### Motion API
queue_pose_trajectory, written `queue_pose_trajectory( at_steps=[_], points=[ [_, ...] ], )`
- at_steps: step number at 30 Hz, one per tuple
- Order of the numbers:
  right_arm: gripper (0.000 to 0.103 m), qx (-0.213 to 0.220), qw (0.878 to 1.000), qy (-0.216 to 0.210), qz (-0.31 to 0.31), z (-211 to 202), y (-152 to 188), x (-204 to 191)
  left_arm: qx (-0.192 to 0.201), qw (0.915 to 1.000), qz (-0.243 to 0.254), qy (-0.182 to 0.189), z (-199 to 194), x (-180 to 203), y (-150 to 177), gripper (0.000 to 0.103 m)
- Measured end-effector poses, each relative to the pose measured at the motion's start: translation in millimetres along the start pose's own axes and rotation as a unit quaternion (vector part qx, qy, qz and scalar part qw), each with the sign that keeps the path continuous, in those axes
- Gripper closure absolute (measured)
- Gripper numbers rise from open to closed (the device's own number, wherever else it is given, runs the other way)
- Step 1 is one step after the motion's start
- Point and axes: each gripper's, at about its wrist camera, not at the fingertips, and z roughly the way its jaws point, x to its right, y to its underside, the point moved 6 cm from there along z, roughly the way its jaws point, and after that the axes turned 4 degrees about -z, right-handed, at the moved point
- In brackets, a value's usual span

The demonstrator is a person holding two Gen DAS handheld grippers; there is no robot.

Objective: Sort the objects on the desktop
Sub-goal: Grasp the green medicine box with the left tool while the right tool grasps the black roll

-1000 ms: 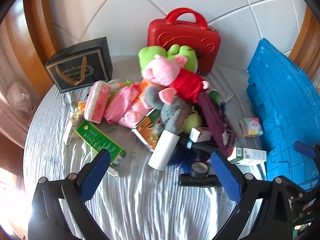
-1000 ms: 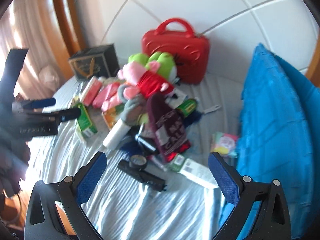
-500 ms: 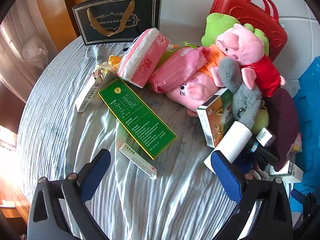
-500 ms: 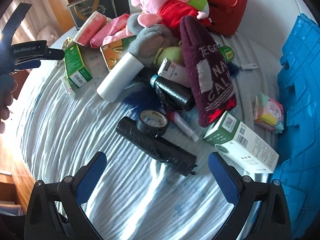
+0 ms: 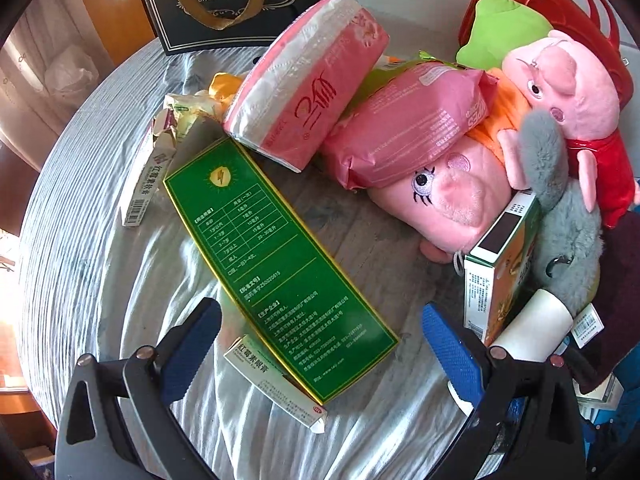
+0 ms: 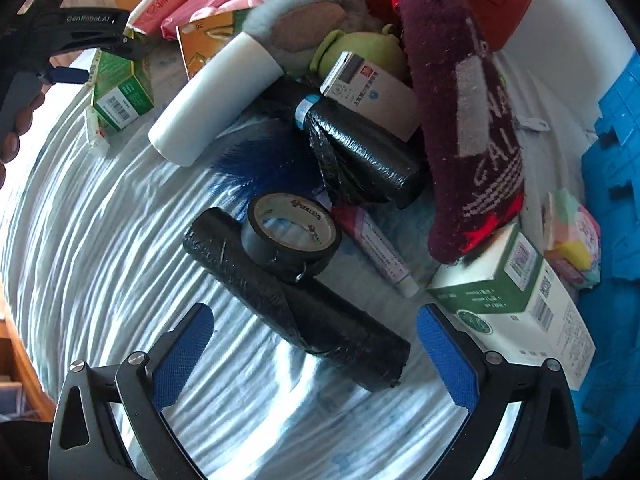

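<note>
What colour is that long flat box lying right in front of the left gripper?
Green with a thin yellow border, the long flat box shows best in the left wrist view.

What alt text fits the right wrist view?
Open right gripper hovers over a black wrapped roll lying on a wrinkled grey cloth, with a black tape ring leaning on it. Behind sits a heap of boxes, plush toys and a maroon sock.

Long green box flat — black roll under tape ring.
</note>
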Motion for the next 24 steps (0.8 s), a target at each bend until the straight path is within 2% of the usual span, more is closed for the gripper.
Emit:
queue_pose_trajectory(
  at_steps=[9, 18, 21, 23, 24],
  points=[
    [0.0, -0.024, 0.999, -0.003, -0.022, 26.8, 1.2, -8.0, -0.018, 0.9997, -0.002, -0.017, 20.3, 2.1, -4.7, 0.001],
    [0.002, -0.02, 1.0, 0.002, -0.023, 32.2, -1.3, -12.7, -0.034, 0.9989, -0.012, -0.029, 41.1, -1.1, -2.9, 0.001],
    [0.009, -0.017, 1.0, -0.007, -0.022, 30.7, -2.7, -14.3, -0.041, 0.9985, -0.015, -0.032, 47.4, -3.1, 1.0, 0.002],
    [0.023, -0.015, 0.999, -0.02, -0.023, 28.3, -4.4, -17.3, -0.043, 0.9984, -0.012, -0.035, 49.7, -3.1, 4.2, 0.009],
    [0.026, -0.015, 0.999, -0.024, -0.025, 27.3, -5.2, -19.0, -0.04, 0.9986, -0.012, -0.032, 49.0, -2.7, 4.9, 0.01]
  ],
)
